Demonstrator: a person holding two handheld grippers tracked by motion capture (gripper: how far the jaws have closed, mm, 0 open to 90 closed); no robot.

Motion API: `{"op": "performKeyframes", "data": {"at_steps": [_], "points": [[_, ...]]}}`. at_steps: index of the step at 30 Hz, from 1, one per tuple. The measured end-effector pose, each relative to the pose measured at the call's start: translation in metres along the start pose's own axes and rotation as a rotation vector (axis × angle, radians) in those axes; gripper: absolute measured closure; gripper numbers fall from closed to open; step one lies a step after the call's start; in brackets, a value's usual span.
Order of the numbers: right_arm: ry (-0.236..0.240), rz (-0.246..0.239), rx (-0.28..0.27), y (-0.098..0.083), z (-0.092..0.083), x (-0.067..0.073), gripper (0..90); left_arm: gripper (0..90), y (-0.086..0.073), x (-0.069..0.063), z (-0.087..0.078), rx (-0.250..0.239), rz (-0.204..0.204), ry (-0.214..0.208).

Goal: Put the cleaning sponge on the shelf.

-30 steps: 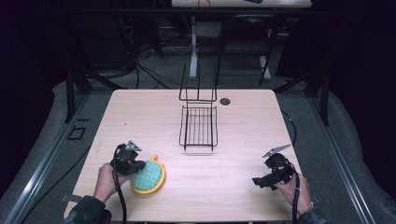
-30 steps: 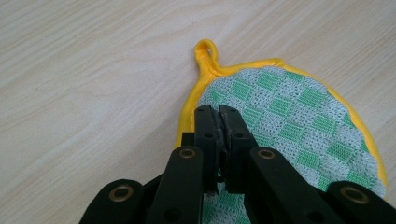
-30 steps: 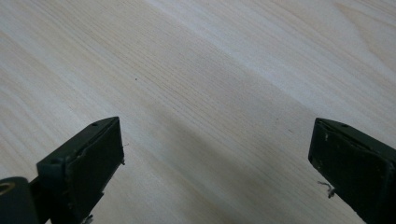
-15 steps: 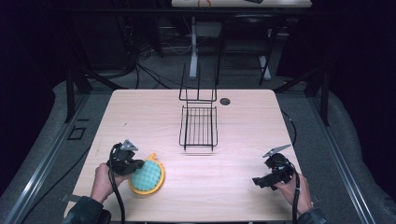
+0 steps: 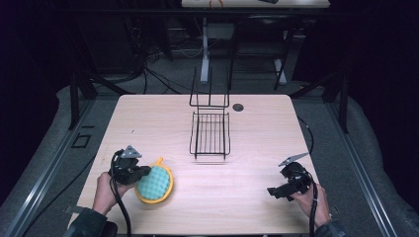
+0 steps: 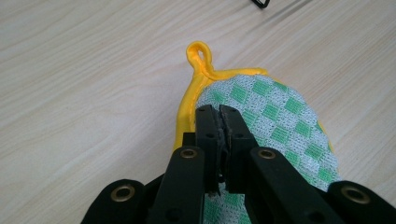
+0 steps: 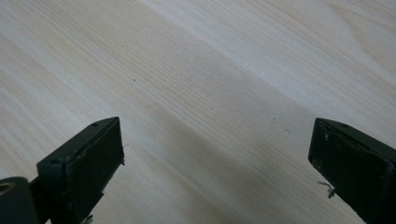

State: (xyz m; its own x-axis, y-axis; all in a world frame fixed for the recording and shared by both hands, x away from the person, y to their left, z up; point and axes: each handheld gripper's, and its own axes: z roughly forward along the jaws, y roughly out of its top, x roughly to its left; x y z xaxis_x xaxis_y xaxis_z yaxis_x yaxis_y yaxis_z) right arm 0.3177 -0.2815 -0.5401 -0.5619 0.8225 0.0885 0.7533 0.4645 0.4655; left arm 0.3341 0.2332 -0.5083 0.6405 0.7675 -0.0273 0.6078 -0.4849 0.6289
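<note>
A round pot holder (image 5: 157,183), green-and-white checked with a yellow rim and loop, is at the table's front left. My left gripper (image 5: 140,175) is shut on its near edge, and a hand holds the gripper from behind. In the left gripper view the two jaws meet on the checked cloth (image 6: 280,116) at the gripper's tip (image 6: 221,114), just below the yellow loop (image 6: 199,53). My right gripper (image 5: 275,190) stands open at the front right. In its own view the right gripper (image 7: 217,144) has its jaws wide apart over bare wood.
A black wire rack (image 5: 210,133) with an upright back stands in the middle of the table (image 5: 148,123). A dark round grommet (image 5: 238,106) sits near the far edge. Cables trail from both grippers over the front edge.
The left gripper and the pot holder have shifted slightly left and the pot holder looks a little blurred. The right gripper has stayed in place.
</note>
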Motion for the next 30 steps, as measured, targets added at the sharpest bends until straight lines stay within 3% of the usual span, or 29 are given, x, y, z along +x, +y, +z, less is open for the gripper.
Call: {"op": "performKeyframes", "data": {"at_steps": [13,24,30], "points": [[-0.009,-0.01,0.002,0.0,0.002,0.0,2.7,87.3,0.015,-0.006,-0.017,-0.08,0.029,0.009],[-0.005,-0.003,0.009,0.0,0.003,0.0,2.7,87.3,0.026,-0.008,-0.022,-0.113,0.046,-0.007],[-0.007,-0.01,0.014,0.0,0.004,0.0,2.7,87.2,0.033,-0.012,-0.019,-0.108,0.059,-0.024]]}}
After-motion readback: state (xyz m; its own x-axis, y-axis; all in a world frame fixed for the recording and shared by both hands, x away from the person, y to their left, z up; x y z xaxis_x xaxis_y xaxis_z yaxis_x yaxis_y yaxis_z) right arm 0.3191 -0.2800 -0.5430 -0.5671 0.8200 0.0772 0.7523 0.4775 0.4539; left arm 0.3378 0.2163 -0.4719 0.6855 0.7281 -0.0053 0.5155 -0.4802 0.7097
